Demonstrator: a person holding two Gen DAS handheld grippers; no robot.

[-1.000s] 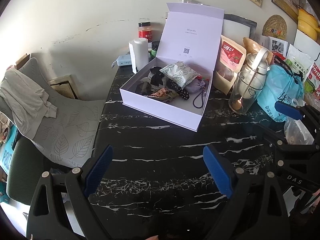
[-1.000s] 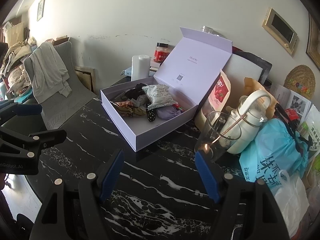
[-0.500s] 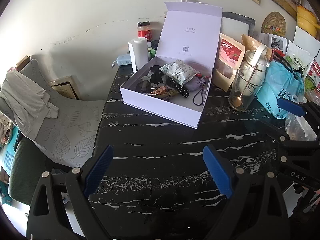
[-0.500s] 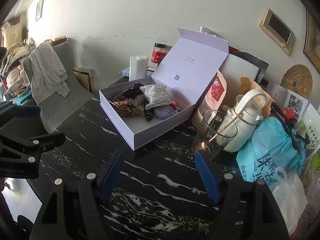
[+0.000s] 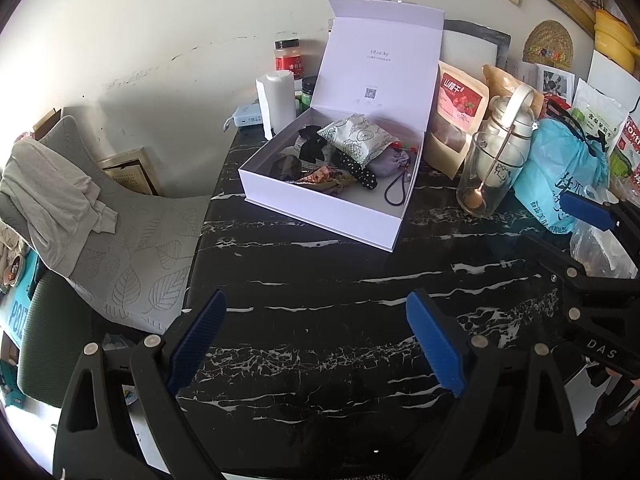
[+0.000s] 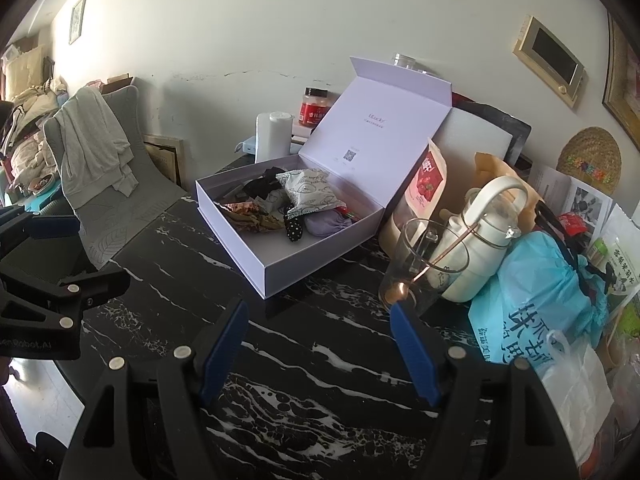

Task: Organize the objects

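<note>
My left gripper [image 5: 316,340] and right gripper [image 6: 318,350], both agape and empty, hover over the table [image 5: 320,280]; the open box [image 5: 320,216] of pouches lies ahead, best approached slowly from above.

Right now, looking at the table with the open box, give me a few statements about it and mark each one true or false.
1. The lavender box has its lid standing open. True.
2. The left tool is gripping a pouch. False: its jaws stand open over bare black marble table, with nothing between them.
3. A leaf-print pouch lies inside the box. True.
4. The glass cup is empty. False: a spoon leans inside it.
5. The blue plastic bag sits left of the box in the right wrist view. False: it sits to the right, beyond the white kettle.
</note>
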